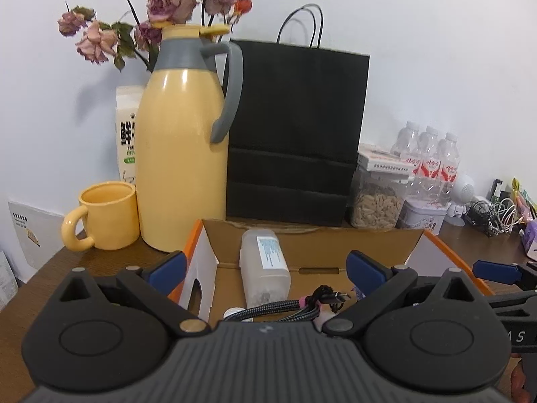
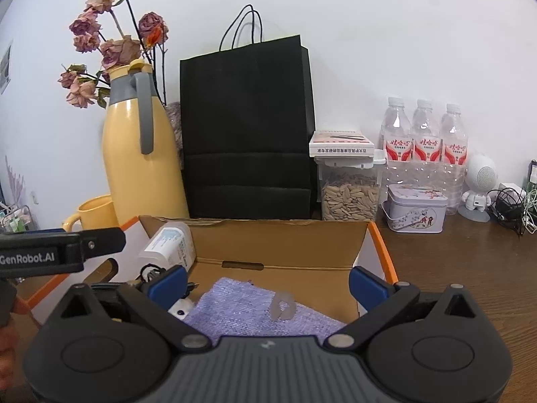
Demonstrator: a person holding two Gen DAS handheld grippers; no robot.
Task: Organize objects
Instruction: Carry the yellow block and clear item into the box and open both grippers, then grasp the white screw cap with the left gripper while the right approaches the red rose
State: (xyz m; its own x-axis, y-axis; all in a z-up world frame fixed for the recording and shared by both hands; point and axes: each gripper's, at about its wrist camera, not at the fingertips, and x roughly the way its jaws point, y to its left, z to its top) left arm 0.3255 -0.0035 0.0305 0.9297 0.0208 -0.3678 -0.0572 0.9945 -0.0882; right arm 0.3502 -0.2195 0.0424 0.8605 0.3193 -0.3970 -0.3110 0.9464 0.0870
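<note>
An open cardboard box (image 1: 312, 245) with orange edges sits on the brown tabletop (image 2: 470, 268), and everything here is placed from it. Inside the box, against its left wall, a clear plastic bottle (image 1: 265, 265) lies on its side with its printed label up; nearer the camera than the bottle, a braided cable (image 1: 288, 309) lies coiled, bound by a pink tie. A lilac cloth (image 2: 248, 309) with a small clear clip on it lies flat on the box floor, right of the cable. The left claw (image 1: 266, 268) hangs over the near edge of the box with its blue pads spread wide, nothing between them but the bottle and cable lying below. The right claw (image 2: 268, 283) hangs over the same edge further right, jaws equally wide, holding nothing, the cloth beneath it. Behind the box a black paper bag (image 1: 295, 134) stands upright against the white wall. Left of the box stand a yellow thermos (image 1: 181, 154) with a grey collar and handle and a yellow mug (image 1: 107, 215), with dried roses (image 1: 167, 3) and a milk carton (image 1: 127, 134) behind the thermos. Right of the bag, behind the box, a clear jar of seeds (image 2: 349, 194) carries a small flat carton on its lid; beside it are a printed tin (image 2: 416, 208), three water bottles (image 2: 424, 144), and a white robot figure (image 2: 478, 184) by a tangle of cords.
</note>
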